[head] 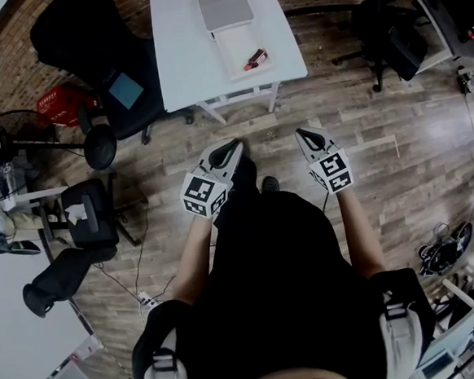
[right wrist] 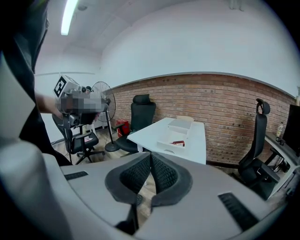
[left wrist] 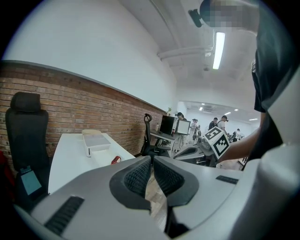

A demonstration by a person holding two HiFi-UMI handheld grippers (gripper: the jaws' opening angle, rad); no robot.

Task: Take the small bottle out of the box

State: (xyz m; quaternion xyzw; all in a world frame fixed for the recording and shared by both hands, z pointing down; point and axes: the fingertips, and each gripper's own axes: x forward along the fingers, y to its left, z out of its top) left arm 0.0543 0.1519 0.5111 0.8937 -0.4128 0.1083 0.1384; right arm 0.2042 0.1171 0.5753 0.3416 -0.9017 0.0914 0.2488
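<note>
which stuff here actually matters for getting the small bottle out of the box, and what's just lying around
For the job:
- small bottle, lying in the box
- box on the white table
- left gripper and right gripper, both shut, empty and well short of the table

Just about:
- black office chair
- floor fan
- red basket

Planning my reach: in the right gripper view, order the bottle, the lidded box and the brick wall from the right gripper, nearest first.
1. Bottle, in the open box.
2. Lidded box, behind it.
3. Brick wall, beyond the table.
</note>
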